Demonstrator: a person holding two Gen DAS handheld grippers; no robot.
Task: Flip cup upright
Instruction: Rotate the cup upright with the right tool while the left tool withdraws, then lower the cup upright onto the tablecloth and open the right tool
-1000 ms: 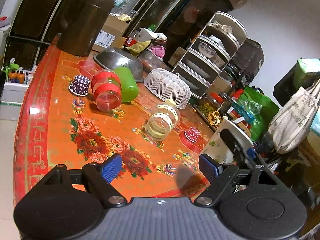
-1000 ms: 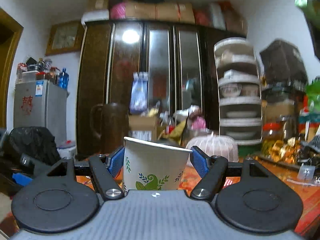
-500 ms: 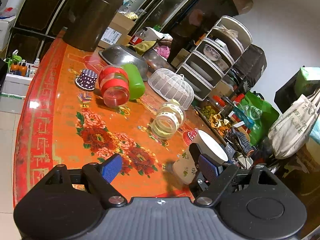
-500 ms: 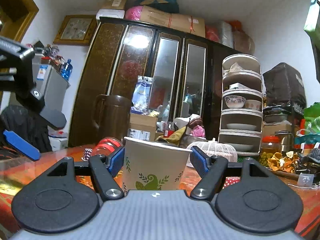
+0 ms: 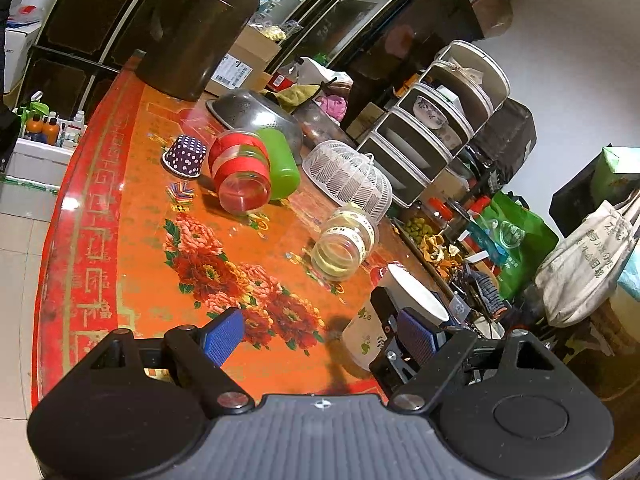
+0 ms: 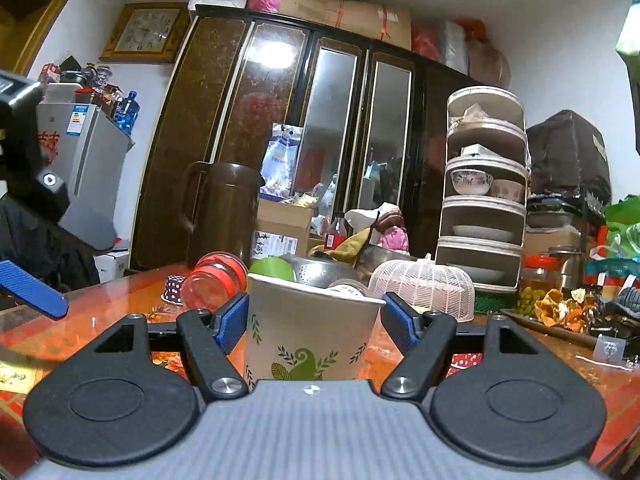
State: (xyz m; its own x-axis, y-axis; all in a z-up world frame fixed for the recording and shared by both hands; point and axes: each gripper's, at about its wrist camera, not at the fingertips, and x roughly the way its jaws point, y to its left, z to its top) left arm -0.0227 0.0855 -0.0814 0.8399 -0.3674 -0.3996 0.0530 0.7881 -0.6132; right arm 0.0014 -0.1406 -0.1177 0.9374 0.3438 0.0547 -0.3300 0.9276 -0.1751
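A white paper cup (image 6: 308, 332) with green leaf print stands upright, mouth up, between the blue pads of my right gripper (image 6: 314, 316), which is shut on it. In the left wrist view the same cup (image 5: 366, 334) sits low over the front right of the red floral table (image 5: 132, 280), held by the right gripper's fingers (image 5: 384, 316). My left gripper (image 5: 320, 334) is open and empty above the table's front edge. One of its blue pads (image 6: 32, 288) shows at the left of the right wrist view.
On the table lie a red-banded jar (image 5: 240, 176), a green cup (image 5: 282, 162), a clear taped jar (image 5: 344, 240) and a purple dotted cup (image 5: 184, 156). Behind stand a white mesh cover (image 5: 348, 178), a metal colander (image 5: 252, 114) and a brown pitcher (image 5: 192, 32).
My right gripper has carried the cup down and leftward, close to the tabletop. The left gripper has shifted slightly; it stays open.
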